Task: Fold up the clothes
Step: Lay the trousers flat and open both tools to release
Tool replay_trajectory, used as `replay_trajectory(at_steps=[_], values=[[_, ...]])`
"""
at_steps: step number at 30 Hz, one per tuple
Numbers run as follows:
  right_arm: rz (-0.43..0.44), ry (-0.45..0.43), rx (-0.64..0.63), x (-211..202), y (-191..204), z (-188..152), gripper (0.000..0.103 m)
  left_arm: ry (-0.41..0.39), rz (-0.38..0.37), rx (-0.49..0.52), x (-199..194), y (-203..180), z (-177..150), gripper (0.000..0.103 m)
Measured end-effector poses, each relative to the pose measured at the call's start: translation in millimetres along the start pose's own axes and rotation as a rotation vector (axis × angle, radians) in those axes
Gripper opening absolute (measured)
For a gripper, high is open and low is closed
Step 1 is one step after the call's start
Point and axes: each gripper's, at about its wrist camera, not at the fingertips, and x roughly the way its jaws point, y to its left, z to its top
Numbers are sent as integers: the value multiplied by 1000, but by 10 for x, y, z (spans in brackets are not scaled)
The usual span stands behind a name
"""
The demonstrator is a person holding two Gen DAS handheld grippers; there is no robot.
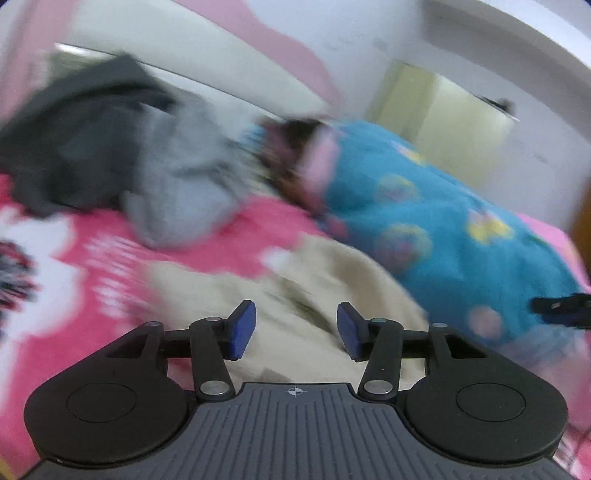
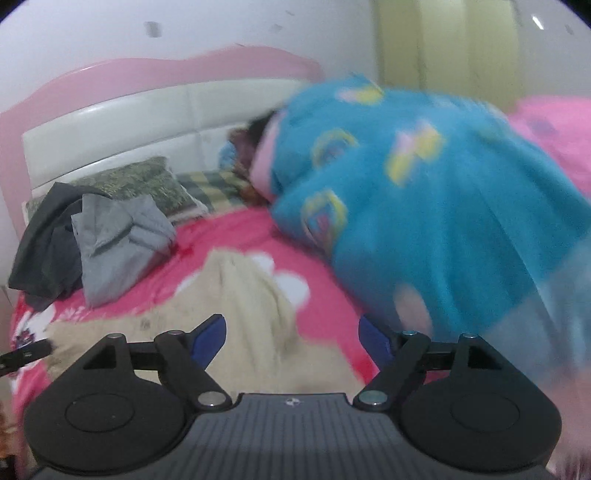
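Jaws of both grippers (left (image 1: pixel 296 329), right (image 2: pixel 291 343)) apart, empty, over cream garment (image 2: pixel 255 295).

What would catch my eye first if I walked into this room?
The big blue blanket with pastel shapes heaped on the right of the bed. Below it, the bright pink bedsheet with a cream garment spread on it; grey clothes piled by the pillows.

A bed (image 2: pixel 229 236) fills the room, spread with a bright pink sheet printed with white shapes. Its headboard (image 2: pixel 110 125) is padded white, framed by a curved pink rim, and stands against a pale white wall (image 2: pixel 92 33). To the right stand pale yellow-green wardrobe doors (image 2: pixel 461 48). A green patterned pillow (image 2: pixel 147 181) leans on the headboard.
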Motion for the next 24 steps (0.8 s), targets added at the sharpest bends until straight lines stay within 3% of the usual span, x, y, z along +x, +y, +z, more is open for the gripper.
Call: replay_trajectory(at_steps=[4, 7, 12, 18, 20, 23, 24], values=[[31, 54, 78, -295, 40, -527, 81, 99, -137, 33, 188, -367, -181, 48], [23, 63, 62, -303, 195, -784, 79, 141, -112, 68, 415, -453, -322, 48], [-92, 52, -25, -87, 169, -795, 76, 196, -83, 51, 613, -342, -440, 47], [-125, 165, -25, 481, -105, -742, 76, 205, -73, 53, 663, -311, -491, 47], [-91, 215, -1, 622, -135, -812, 66, 205, -72, 59, 648, -308, -510, 47], [-94, 217, -27, 578, -55, -898, 32, 202, -71, 62, 630, -292, -512, 47], [-101, 211, -40, 543, -20, -924, 26, 199, -68, 61, 626, -286, -511, 47]])
